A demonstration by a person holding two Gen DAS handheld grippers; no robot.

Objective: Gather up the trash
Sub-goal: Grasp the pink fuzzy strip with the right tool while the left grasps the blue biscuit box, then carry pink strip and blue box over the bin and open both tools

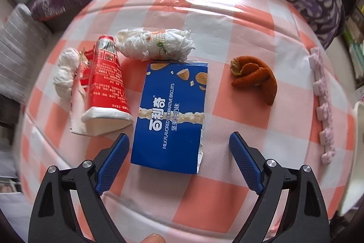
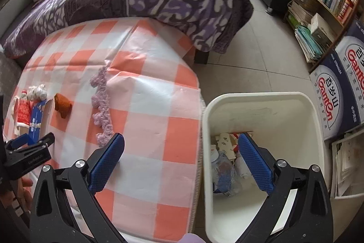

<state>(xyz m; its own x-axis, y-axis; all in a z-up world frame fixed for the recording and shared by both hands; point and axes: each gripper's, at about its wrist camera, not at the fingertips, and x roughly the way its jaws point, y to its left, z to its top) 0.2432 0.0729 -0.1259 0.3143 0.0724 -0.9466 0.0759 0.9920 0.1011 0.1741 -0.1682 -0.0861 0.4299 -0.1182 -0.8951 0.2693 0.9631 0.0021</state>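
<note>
- Left gripper (image 1: 179, 140): seen at the bottom of the left wrist view, jaws spread wide, nothing held between them; the blue biscuit box (image 1: 171, 115) is framed between the fingertips, untouched.
- Right gripper (image 2: 180, 142): seen at the bottom of the right wrist view, jaws spread wide and empty, one finger over the checked tablecloth (image 2: 145, 129), the other over the white bin (image 2: 261, 111).
- Blue biscuit box: laid flat at centre frame in the left wrist view.
- Red carton (image 1: 108, 81): placed left of the box, tilted, just beside it.
- White rag bundle (image 1: 157, 44): found above the box, touching its top edge.
- Small white wad (image 1: 64, 73): located at far left, beside the carton.
- Brown knitted piece (image 1: 254, 79): set right of the box, apart from it.
- Pink crocheted strip (image 2: 102, 104): stretched across the cloth, centre left in the right wrist view.
- White bin: positioned lower right, against the table edge, wrappers and a plastic bottle inside.
</note>
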